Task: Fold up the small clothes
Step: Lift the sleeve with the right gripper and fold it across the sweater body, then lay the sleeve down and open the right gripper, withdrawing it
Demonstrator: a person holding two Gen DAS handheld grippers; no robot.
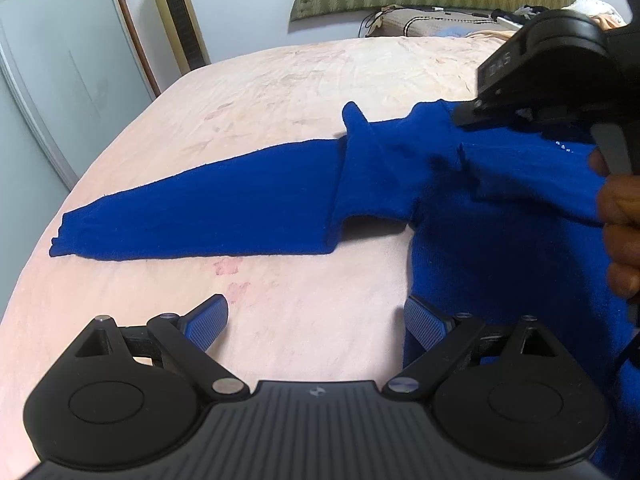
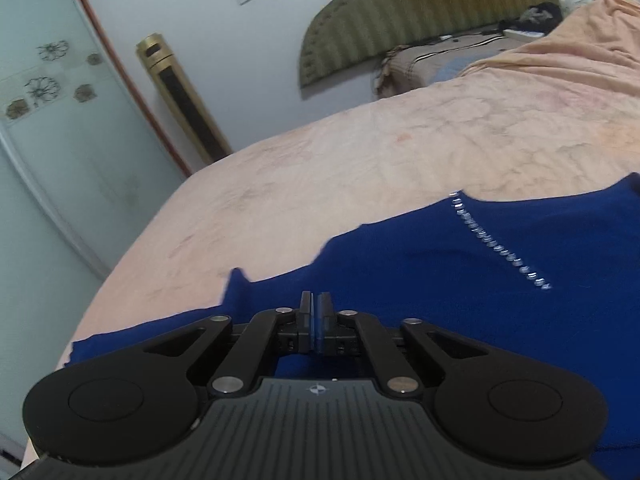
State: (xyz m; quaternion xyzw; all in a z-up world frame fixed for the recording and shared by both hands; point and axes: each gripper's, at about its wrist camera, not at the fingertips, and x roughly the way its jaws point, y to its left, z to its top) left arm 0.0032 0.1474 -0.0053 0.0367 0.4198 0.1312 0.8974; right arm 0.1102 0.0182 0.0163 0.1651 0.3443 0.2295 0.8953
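Sweater: a blue sweater is spread on the pink bed, one sleeve stretched flat.
Left gripper: fingers are held wide, nothing between them.
Right gripper: fingers are closed together; whether cloth is pinched cannot be told.

1. Left gripper: fingers spread wide apart, angled downward, nothing between them.
2. Right gripper: fingers pressed together, tilted down.
3. A hand grips the right gripper's handle, up and right of the left gripper.
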